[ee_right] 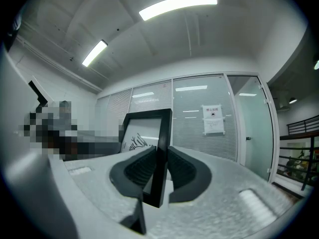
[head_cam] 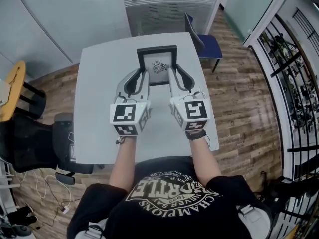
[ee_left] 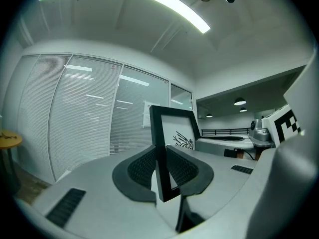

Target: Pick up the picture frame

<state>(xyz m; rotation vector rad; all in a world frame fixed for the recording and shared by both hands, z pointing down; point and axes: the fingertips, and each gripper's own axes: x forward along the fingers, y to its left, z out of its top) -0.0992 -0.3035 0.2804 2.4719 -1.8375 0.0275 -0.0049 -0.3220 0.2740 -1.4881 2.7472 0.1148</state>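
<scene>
A black picture frame [head_cam: 157,64] with a white print and a small dark drawing stands upright over the far middle of the grey table [head_cam: 99,83]. My left gripper [head_cam: 143,78] is shut on the frame's left bar [ee_left: 160,153], with a ribbed pad on each side of it. On the right bar [ee_right: 161,153] my right gripper [head_cam: 171,76] is shut the same way. Both grippers point level, away from the person. The frame's lower edge shows between the jaws in both gripper views.
A blue chair [head_cam: 205,43] stands at the table's far right corner. A black office chair [head_cam: 30,143] is at the left, with a yellow round table [head_cam: 12,86] beyond it. Glass walls with blinds lie behind; a railing [head_cam: 294,78] runs along the right.
</scene>
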